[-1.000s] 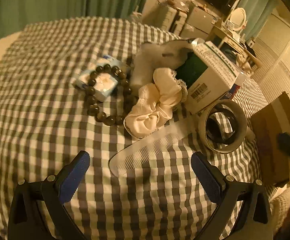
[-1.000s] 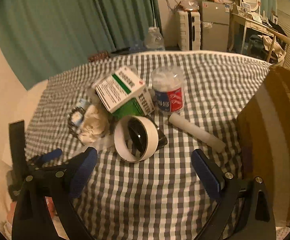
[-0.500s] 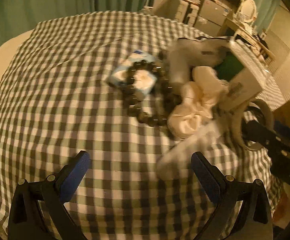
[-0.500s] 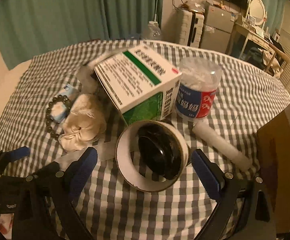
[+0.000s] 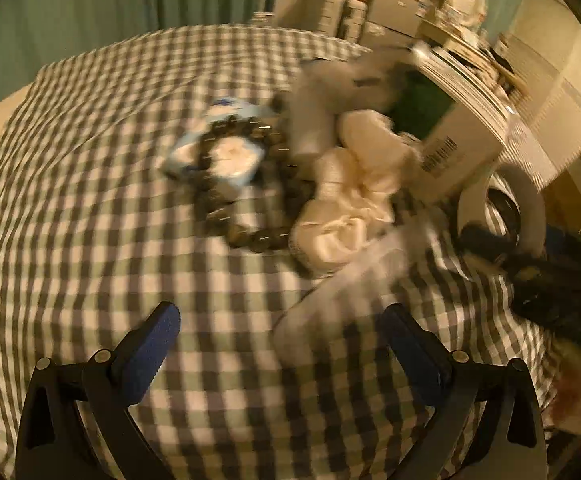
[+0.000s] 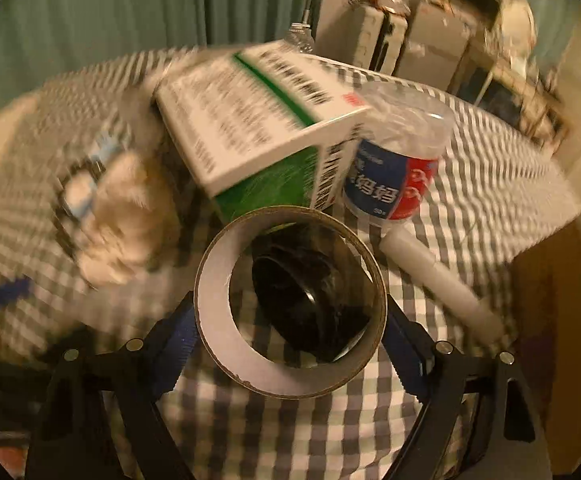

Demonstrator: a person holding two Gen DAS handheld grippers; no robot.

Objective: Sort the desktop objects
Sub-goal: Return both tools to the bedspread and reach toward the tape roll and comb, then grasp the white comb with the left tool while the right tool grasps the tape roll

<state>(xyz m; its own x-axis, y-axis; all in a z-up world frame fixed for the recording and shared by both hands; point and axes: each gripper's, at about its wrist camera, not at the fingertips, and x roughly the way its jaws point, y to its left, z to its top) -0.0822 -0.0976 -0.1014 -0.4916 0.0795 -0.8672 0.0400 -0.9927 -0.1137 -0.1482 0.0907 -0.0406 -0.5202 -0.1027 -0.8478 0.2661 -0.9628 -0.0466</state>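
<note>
A roll of tape (image 6: 290,300) stands on the checked cloth with a black object (image 6: 310,304) seen through its hole. My right gripper (image 6: 286,344) is open, its blue pads on either side of the roll. A green and white box (image 6: 258,128) and a clear jar (image 6: 398,160) sit just behind. In the left wrist view my left gripper (image 5: 286,344) is open and empty above the cloth, near a clear comb (image 5: 342,288), a cream scrunchie (image 5: 350,208) and a bead bracelet (image 5: 246,184). The tape roll (image 5: 502,200) shows at the right.
A white tube (image 6: 434,276) lies right of the roll. A tissue pack (image 5: 218,152) lies under the bracelet. A brown cardboard box (image 6: 550,320) stands at the table's right edge. Furniture and a green curtain stand behind the table.
My right gripper has moved forward until its pads flank the tape roll. My left gripper has shifted a little; its view is blurred by motion.
</note>
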